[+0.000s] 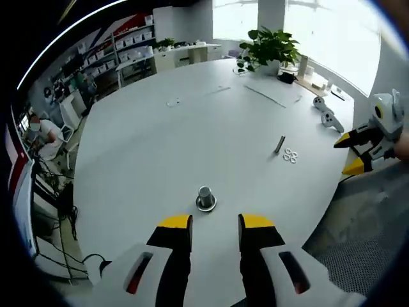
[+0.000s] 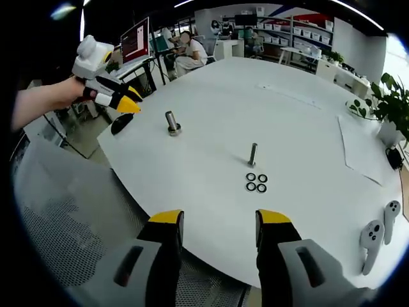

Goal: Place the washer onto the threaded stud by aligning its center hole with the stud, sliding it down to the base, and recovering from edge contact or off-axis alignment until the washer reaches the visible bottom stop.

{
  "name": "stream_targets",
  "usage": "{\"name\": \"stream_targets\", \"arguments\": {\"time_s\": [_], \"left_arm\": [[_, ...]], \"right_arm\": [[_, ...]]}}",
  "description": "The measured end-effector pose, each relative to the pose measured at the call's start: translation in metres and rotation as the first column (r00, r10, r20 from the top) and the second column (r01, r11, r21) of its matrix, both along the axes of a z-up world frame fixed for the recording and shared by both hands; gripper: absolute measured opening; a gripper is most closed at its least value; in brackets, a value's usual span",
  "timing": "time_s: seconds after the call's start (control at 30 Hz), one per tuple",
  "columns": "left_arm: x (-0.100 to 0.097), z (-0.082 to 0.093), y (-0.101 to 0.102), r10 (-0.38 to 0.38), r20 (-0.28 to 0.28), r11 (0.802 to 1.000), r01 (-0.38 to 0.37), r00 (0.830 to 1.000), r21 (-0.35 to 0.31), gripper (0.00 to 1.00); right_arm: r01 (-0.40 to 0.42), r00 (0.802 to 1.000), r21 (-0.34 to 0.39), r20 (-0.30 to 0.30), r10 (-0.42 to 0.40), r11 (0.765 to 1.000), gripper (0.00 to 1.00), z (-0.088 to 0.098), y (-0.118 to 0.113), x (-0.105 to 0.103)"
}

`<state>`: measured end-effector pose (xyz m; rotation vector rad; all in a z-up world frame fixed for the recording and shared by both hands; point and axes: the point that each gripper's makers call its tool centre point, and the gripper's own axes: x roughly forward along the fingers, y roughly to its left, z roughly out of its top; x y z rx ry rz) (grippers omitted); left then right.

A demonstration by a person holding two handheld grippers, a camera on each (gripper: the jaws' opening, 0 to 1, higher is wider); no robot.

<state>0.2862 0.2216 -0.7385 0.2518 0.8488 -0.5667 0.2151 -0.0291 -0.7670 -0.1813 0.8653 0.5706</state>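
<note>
The threaded stud [image 2: 253, 154] stands upright on the white table [image 2: 300, 128], long axis vertical. Four washers [image 2: 256, 182] lie flat in a cluster just beside its base, nearer the right gripper [image 2: 219, 220], whose jaws are spread and empty. The left gripper [image 1: 216, 225], jaws also apart and empty, faces a second upright stud [image 1: 205, 197]

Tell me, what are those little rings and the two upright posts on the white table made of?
The washers look like metal: small thin rings with dark edges, too small to tell the finish. The threaded stud beside them looks like grey steel with a dull sheen. The other stud, standing on a wider round base, looks like brighter polished metal, catching light. The table looks like smooth matte white laminate, probably.
</note>
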Motion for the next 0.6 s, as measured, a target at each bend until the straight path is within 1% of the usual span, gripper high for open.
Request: {"name": "stream_targets", "arguments": {"time_s": [0.1,0.17,0.2,0.3,0.4,0.47,0.6], "left_arm": [[-0.013,0.011,-0.001,0.035,0.013,0.999,-0.034,0.999,-0.033,0.27],[-0.018,0.020,-0.002,0.054,0.040,0.997,-0.051,0.998,-0.055,0.28],[-0.021,0.022,-0.003,0.056,0.043,0.997,-0.053,0.998,-0.060,0.27],[-0.030,0.027,-0.002,0.073,0.056,0.995,-0.069,0.996,-0.074,0.27],[-0.040,0.031,-0.003,0.104,0.062,0.989,-0.096,0.993,-0.114,0.28],[-0.047,0.035,-0.005,0.116,0.074,0.986,-0.106,0.991,-0.128,0.28],[-0.055,0.038,-0.010,0.142,0.083,0.976,-0.125,0.986,-0.180,0.27]], "right_arm": [[-0.007,1.000,-0.004,-0.001,0.007,1.000,0.47,0.000,0.001,-0.001],[-0.007,1.000,-0.004,0.006,0.007,1.000,0.47,0.001,0.001,0.000],[-0.005,1.000,-0.002,0.009,0.005,1.000,0.46,0.002,0.001,0.000],[-0.002,1.000,0.005,0.010,0.002,1.000,0.46,0.002,0.001,0.002],[-0.001,1.000,0.006,0.014,0.001,1.000,0.46,0.003,0.001,0.002],[0.001,1.000,0.007,0.018,-0.001,1.000,0.46,0.004,0.000,0.003],[0.008,1.000,0.009,0.017,-0.008,1.000,0.46,0.004,0.000,0.003]]}}
